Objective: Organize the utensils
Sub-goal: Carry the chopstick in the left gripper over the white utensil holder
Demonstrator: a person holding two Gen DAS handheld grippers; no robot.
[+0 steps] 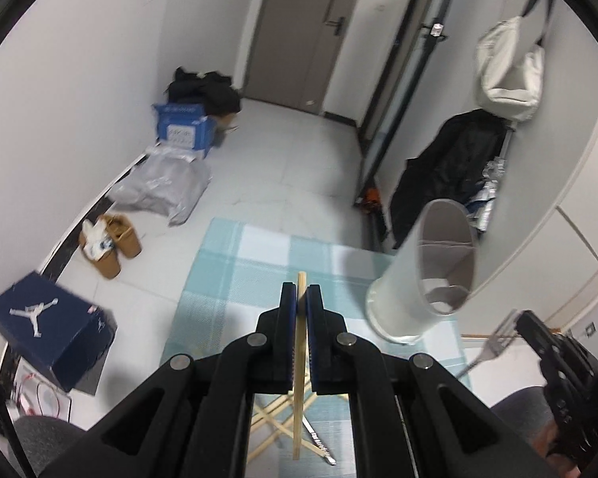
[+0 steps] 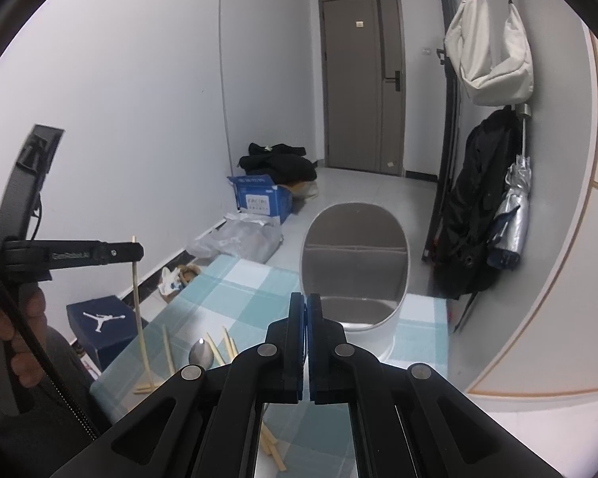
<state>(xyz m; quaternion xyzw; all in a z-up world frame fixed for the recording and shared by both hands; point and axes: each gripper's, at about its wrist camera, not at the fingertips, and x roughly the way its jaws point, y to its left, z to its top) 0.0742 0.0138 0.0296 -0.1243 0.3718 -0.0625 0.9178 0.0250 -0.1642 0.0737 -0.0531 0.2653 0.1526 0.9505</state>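
The left gripper's [image 1: 301,292] fingers [image 1: 287,306] are closed on a single wooden chopstick [image 1: 298,362], which stands upright between the blue pads, its tip poking just above them and its shaft running down toward the bench [image 1: 235,275]. In the right wrist view that same chopstick [image 2: 139,306] hangs from the left gripper [image 2: 133,251] with its lower end at the cloth. The right gripper's [image 2: 306,302] fingers [image 2: 297,318] are pressed narrowly together; a fork [image 1: 494,342] shows at the right gripper [image 1: 538,342] in the left wrist view, though whether the fingers actually clamp it cannot be told.

The room is a white-walled hallway with a grey door [image 2: 362,79] at the far end and a pale tiled floor [image 1: 291,159]. A black coat [image 2: 478,207] hangs on the right wall with a white bag [image 2: 486,40] above it and a silver umbrella [image 2: 514,215] beside it. Along the left wall sit a navy shoebox [image 1: 52,322], a grey plastic bag [image 1: 163,187] and a blue carton [image 1: 183,127].

The bench wears a teal and white checked cloth. A white divided utensil holder [image 1: 418,279] stands on it, ahead and to the right of the left gripper and directly in front of the right one. More loose chopsticks [image 2: 223,348] and a spoon [image 2: 200,352] lie on the cloth below the left gripper, with a knife [image 1: 319,444] near the bench's close edge.
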